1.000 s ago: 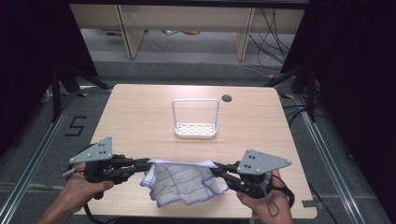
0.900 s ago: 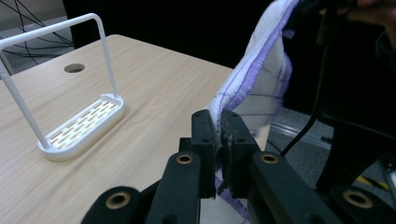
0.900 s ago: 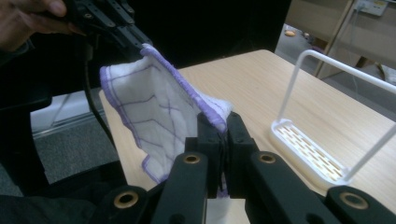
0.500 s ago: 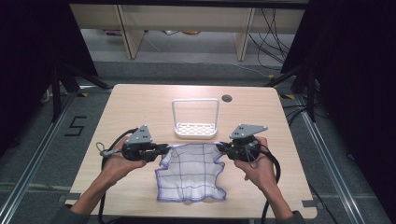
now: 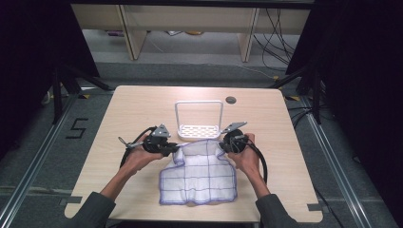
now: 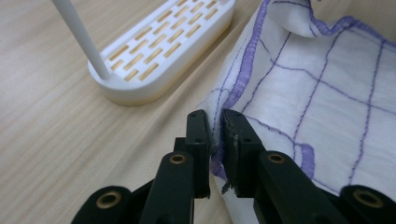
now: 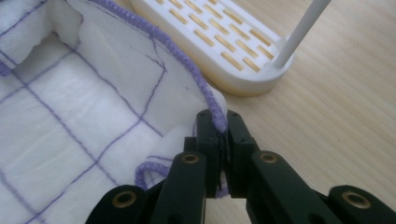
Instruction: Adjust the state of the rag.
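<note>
Two grippers hold one cloth in the high view, left gripper and right gripper at its far corners, just before the rack. In the left gripper view, the jaws pinch the hem. In the right gripper view, the jaws clamp the purple edge.
</note>
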Motion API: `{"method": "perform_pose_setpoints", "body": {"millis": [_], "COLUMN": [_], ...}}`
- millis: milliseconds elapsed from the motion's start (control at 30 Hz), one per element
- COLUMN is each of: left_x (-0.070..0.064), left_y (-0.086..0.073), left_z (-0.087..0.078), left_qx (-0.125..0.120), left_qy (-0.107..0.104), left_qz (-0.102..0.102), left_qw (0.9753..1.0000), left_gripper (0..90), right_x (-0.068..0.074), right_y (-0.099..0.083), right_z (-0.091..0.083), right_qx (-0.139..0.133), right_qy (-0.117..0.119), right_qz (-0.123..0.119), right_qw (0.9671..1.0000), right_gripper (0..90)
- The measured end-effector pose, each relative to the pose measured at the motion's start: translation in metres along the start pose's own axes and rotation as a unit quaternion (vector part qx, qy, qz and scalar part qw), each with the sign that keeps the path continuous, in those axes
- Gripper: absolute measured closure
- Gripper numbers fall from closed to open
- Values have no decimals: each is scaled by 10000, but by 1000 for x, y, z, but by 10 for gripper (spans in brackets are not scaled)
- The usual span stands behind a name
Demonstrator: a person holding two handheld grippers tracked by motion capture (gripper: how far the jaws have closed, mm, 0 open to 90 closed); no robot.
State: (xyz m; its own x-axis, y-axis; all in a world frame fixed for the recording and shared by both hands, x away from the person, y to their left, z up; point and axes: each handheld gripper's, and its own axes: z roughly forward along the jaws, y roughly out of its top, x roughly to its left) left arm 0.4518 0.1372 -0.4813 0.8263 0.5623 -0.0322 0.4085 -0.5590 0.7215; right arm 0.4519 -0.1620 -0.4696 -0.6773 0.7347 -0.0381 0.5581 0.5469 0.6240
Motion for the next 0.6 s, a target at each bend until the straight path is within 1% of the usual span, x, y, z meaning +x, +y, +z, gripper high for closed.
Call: {"method": "perform_pose_setpoints", "body": {"millis": [33,67,100,133,167,200,233,267,300,367,400,433,467,500,533,567,600], "left_x": [0,2,5,5,5,6,5,4,4,4,4,3,3,3,2,3,3], "left_y": [0,-2,-6,-8,-8,-10,-11,-12,-12,-12,-11,-11,-11,-12,-13,-13,-13], "left_z": [0,4,8,11,11,13,15,16,17,17,15,14,14,9,6,3,3], "left_qx": [0,81,142,140,140,196,240,269,257,227,243,240,240,195,130,91,91], "left_qy": [0,-7,-9,-21,-21,-64,-61,-73,-79,-68,-92,-136,-136,-129,-115,-112,-112], "left_qz": [0,-68,-118,-191,-191,-146,-134,-126,-155,-162,-174,-182,-182,-203,-307,-362,-362], "left_qw": [10000,9999,9998,9997,9997,9997,9996,9995,9995,9996,9995,9995,9995,9995,9994,9992,9992], "left_gripper": [786,786,784,781,778,778,768,766,759,727,712,689,641,598,566,518,486], "right_x": [0,-1,-3,-5,-5,-3,-3,-2,-1,1,0,1,0,1,1,0,0], "right_y": [0,0,-2,-2,-2,-2,-4,-4,-4,-4,-2,-2,-1,-1,-1,-1,-1], "right_z": [0,5,13,16,16,17,23,24,25,26,25,24,23,20,18,15,15], "right_qx": [0,55,180,172,172,292,342,397,437,500,510,513,522,509,528,440,440], "right_qy": [0,-39,-23,-42,-42,-82,-81,-100,-153,-206,-254,-286,-319,-376,-388,-351,-351], "right_qz": [0,-1,-64,-186,-186,-138,-238,-229,-277,-164,-181,-168,-168,-87,-106,-90,-90], "right_qw": [10000,10000,9998,9997,9997,9994,9991,9989,9985,9984,9982,9981,9980,9980,9978,9984,9984], "right_gripper": [868,867,865,863,863,862,858,854,845,802,776,739,675,647,627,607,607]}}
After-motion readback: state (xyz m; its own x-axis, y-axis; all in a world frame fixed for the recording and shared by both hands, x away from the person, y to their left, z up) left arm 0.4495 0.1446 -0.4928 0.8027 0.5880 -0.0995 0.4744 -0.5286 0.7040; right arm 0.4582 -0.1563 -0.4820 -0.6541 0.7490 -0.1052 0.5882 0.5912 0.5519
